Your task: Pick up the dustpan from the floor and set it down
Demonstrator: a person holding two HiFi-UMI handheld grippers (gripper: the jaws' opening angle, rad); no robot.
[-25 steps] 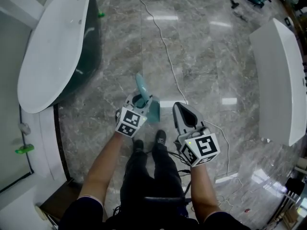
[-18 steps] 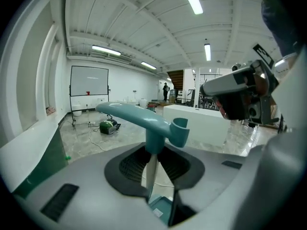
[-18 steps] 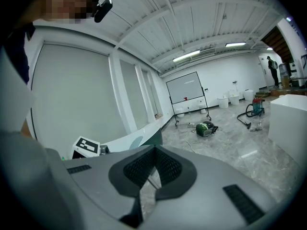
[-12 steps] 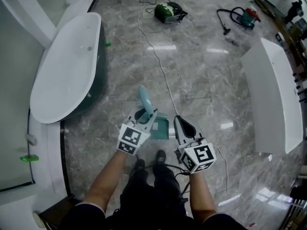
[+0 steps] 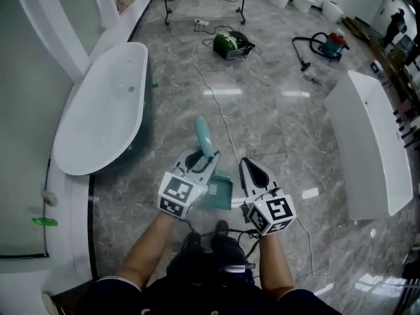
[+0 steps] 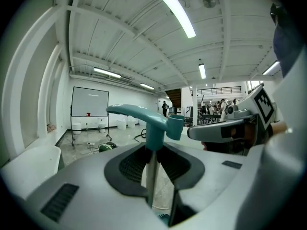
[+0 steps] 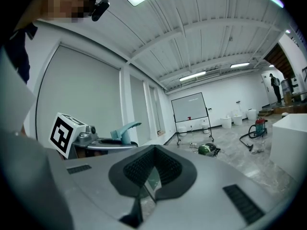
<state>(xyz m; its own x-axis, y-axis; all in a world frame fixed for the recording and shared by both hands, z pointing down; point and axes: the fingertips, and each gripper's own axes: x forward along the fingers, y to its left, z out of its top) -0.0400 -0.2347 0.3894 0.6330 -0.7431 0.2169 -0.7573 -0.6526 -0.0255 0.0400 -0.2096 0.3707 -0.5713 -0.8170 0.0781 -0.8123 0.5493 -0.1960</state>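
A teal dustpan hangs off the floor in my left gripper (image 5: 201, 164). Its curved handle (image 5: 204, 136) sticks up past the fingers, and its pan (image 5: 217, 190) hangs below them. In the left gripper view the jaws of my left gripper (image 6: 152, 163) are shut on the dustpan's thin stem, with the teal handle (image 6: 144, 116) jutting above. Just to the right, my right gripper (image 5: 249, 165) is held level with its jaws together and nothing between them. In the right gripper view my right gripper (image 7: 149, 178) shows the same, and the dustpan's handle (image 7: 123, 129) appears at the left.
A white bathtub (image 5: 98, 113) stands at the left and another white tub (image 5: 367, 143) at the right. A cable (image 5: 220, 104) runs over the marble floor to a green vacuum (image 5: 230, 44). A second vacuum (image 5: 328, 43) lies at the far right. My feet are below the grippers.
Both grippers have risen, and the dustpan has come up with the left one. The floor now looks farther away and more of the room is in view.
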